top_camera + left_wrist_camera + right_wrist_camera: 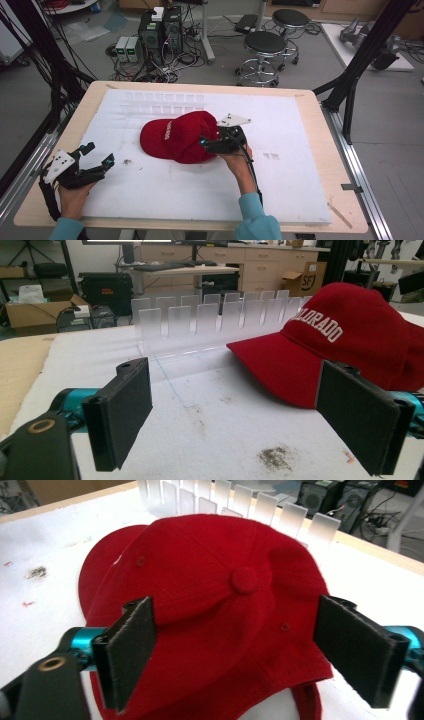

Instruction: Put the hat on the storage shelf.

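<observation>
A red baseball cap [175,136] with white lettering lies in the middle of the white mat, its brim toward the left. My right gripper [210,143] is at the cap's right rear side, held by a hand. In the right gripper view its pads [131,645] stand wide apart, open, straddling the back of the cap's crown [225,595] just above the fabric. My left gripper [98,154] is open near the table's front left, apart from the cap. In the left gripper view the cap [340,335] lies ahead to the right.
A clear slotted acrylic rack [160,102] stands on the white mat [300,190] behind the cap, seen again as the rack [215,315]. A dark smudge [127,161] marks the mat near the left gripper. Stools [262,47] and computer boxes stand on the floor beyond the table.
</observation>
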Demonstrator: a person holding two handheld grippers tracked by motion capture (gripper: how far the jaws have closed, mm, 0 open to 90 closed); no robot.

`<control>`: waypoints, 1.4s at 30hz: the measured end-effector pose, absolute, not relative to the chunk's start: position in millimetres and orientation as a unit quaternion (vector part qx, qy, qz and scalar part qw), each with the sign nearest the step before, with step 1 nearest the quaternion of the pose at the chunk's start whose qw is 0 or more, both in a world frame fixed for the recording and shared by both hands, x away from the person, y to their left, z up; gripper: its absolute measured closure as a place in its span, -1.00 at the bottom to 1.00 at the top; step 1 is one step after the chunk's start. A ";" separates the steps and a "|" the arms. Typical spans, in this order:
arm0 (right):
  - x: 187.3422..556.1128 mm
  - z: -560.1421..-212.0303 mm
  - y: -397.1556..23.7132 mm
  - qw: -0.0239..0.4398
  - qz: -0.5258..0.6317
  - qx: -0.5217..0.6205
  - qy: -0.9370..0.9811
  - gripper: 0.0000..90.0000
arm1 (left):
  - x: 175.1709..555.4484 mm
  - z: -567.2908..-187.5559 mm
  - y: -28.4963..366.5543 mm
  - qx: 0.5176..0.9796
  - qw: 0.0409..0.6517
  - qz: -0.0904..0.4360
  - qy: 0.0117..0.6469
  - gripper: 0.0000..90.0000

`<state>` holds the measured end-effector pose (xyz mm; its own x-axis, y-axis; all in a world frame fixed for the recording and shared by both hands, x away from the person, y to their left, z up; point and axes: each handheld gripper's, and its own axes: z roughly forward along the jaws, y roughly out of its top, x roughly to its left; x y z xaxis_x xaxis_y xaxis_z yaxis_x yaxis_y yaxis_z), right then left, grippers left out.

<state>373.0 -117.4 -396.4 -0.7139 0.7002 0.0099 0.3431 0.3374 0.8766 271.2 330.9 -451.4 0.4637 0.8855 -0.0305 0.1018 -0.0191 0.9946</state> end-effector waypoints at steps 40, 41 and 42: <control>380.1 -407.7 -110.2 0.141 0.448 0.353 0.809 0.93 | 271.0 -451.3 330.7 0.631 0.579 0.339 0.390 -0.66; 379.4 -406.5 -110.1 0.147 0.449 0.347 0.810 0.93 | 271.0 -451.3 330.7 0.631 0.579 0.339 0.390 -0.66; 378.2 -405.2 -109.6 0.150 0.450 0.345 0.810 0.93 | 271.1 -451.3 330.8 0.631 0.579 0.339 0.390 -0.66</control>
<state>378.2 -109.6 -405.2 -0.7171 0.6936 0.0684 0.4240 0.3564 0.8326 271.1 330.8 -451.3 0.4662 0.8843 -0.0242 0.1004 -0.0257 0.9946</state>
